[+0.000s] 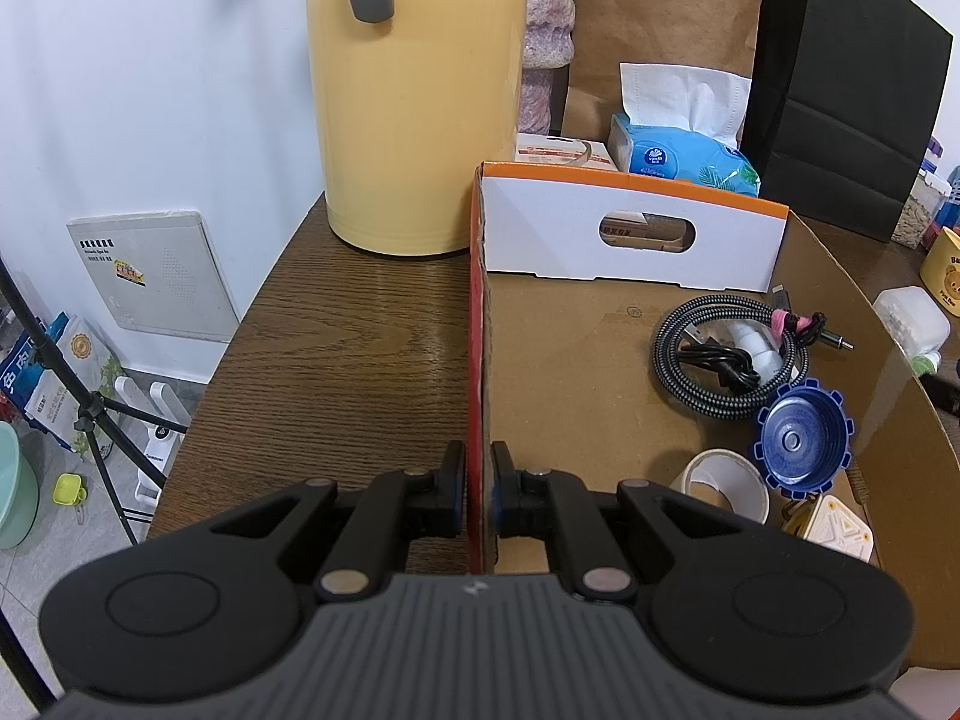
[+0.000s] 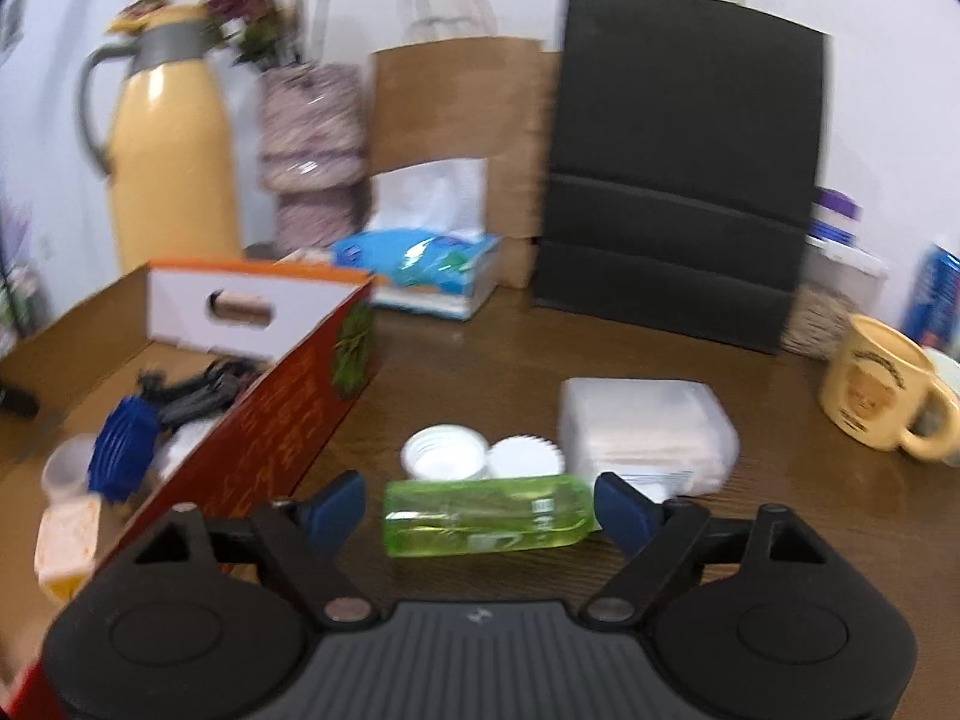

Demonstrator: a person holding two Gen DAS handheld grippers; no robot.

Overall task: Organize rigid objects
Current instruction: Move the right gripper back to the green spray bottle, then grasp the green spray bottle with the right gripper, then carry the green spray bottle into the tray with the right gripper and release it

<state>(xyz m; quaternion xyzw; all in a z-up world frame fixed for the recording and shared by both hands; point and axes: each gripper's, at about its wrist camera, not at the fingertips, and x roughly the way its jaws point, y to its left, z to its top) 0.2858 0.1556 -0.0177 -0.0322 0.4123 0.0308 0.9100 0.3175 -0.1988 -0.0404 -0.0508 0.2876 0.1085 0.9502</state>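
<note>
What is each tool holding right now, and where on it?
Left tool is clamped on the cardboard box at its left side wall's top edge. Right tool holds nothing: its open fingers straddle the green bottle lying on the table.

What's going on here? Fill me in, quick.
A person with a gripper in each hand is sorting loose items into a cardboard box on a wooden table. The left gripper is clamped shut on the box's side wall, steadying it. The right gripper is open around a green bottle lying on its side on the table, not yet gripping it. A coiled cable, a blue cap and a tape roll already lie in the box.
</note>
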